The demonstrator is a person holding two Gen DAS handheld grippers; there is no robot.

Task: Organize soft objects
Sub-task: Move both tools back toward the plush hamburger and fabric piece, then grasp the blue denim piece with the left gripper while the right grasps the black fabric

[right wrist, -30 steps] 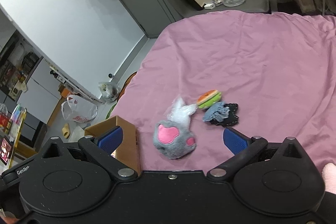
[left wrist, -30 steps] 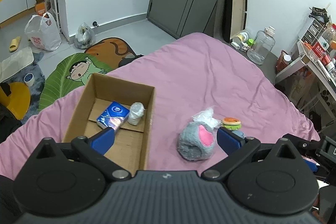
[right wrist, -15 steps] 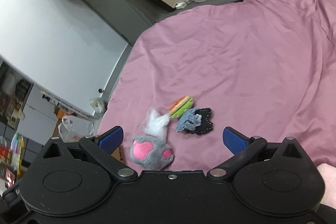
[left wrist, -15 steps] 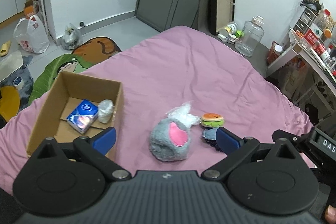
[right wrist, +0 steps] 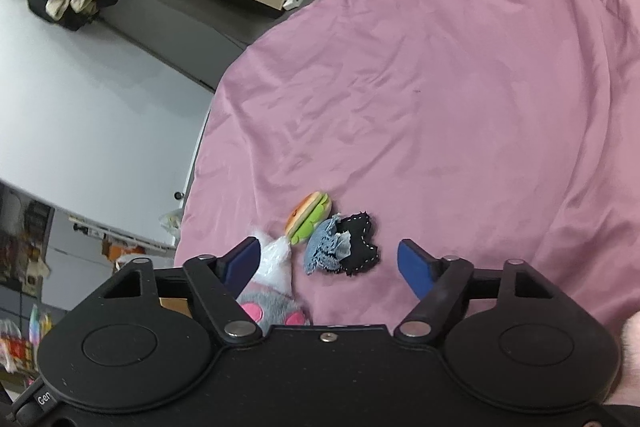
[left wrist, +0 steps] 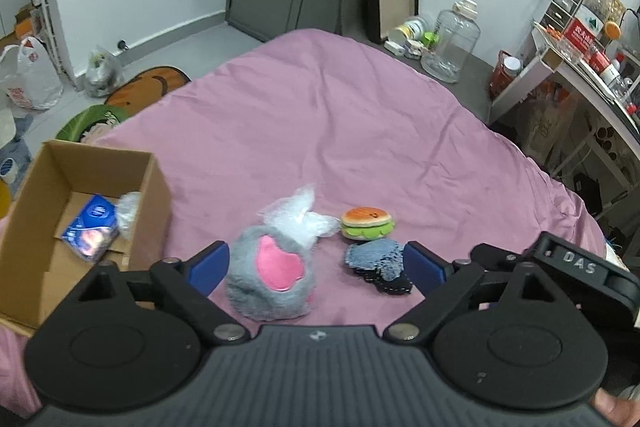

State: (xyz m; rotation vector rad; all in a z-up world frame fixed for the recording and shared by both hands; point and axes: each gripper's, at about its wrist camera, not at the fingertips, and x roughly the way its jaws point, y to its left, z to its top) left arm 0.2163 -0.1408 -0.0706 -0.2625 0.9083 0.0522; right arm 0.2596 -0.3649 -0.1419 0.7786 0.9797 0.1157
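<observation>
Left gripper (left wrist: 316,267) and right gripper (right wrist: 328,263) closing, nothing pinched; centre grey plush (left wrist: 272,277) and denim scrap (right wrist: 324,247) before squeezing.

Left wrist view angled down over the bed (left wrist: 360,115), close, box (left wrist: 80,211) at 9 o'clock, right wrist view rolled (horizon tilted), both sharing burger toy (left wrist: 367,223) (right wrist: 309,215) and denim scraps (left wrist: 376,259) (right wrist: 326,245).

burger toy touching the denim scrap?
Apart. In the left wrist view a strip of pink sheet shows between the burger toy and the denim scrap; the right wrist view shows them near each other.
</observation>
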